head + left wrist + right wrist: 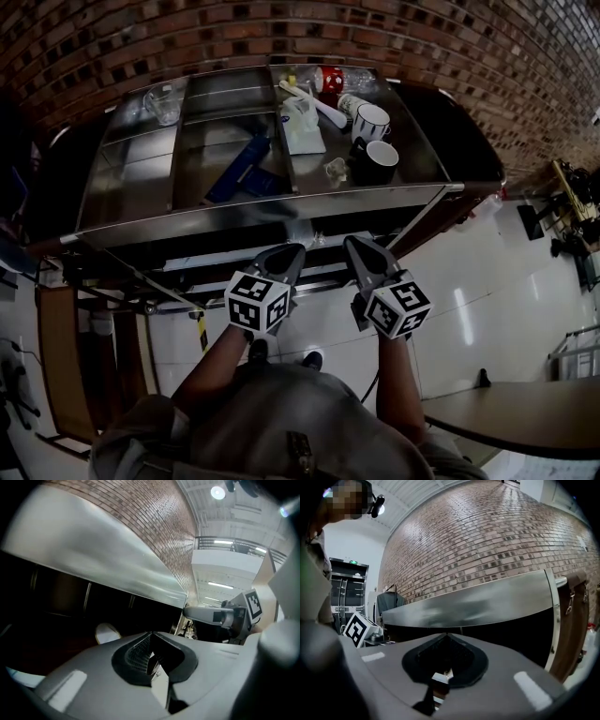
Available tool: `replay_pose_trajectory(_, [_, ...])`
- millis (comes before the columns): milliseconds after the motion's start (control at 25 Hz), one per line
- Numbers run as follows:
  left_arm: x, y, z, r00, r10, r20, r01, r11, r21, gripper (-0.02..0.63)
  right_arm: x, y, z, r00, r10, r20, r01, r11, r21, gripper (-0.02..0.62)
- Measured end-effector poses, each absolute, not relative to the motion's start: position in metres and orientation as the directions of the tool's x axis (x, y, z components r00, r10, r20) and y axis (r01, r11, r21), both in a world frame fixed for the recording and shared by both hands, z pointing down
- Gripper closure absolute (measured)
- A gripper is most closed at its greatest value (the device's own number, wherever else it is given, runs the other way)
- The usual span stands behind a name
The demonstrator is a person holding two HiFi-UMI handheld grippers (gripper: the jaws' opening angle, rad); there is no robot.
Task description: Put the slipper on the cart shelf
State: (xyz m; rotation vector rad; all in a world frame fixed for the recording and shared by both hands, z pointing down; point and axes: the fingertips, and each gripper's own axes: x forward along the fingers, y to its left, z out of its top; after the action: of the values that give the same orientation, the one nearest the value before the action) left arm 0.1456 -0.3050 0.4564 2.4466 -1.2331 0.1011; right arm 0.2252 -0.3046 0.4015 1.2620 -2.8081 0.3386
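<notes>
Both empty: left gripper (pixel 292 253) & right gripper (pixel 362 247), jaws pressed together on nothing, sit side by side at lower centre of the head view, just off the cart (pixel 281 212) front edge. We take the pale rounded shape in the dark lower shelf, centre-left of the left gripper view, for the slipper (pixel 107 632), tho too dim to be sure. Top tray's crowded w/ mugs (pixel 371 120), so lower shelf makes sense; placing prob. done.

All 3 views are dim, with strong fisheye bending and dark corners. Glare streaks the shiny steel cart top (pixel 262 211) and the glossy pale floor (pixel 487 281); a round ceiling lamp (pixel 217 492) flares white.
</notes>
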Motion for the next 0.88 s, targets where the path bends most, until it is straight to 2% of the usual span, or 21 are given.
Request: replay_pose_trajectory(880, [0.167, -0.303, 0.461, 0.644, -0.712, 0.281, -0.764, -0.577, 0.290, 0.597, 0.238, -0.304, 0.394, -0.661, -0.743, 0.108, -0.748, 0.639, -0.179, 0.597])
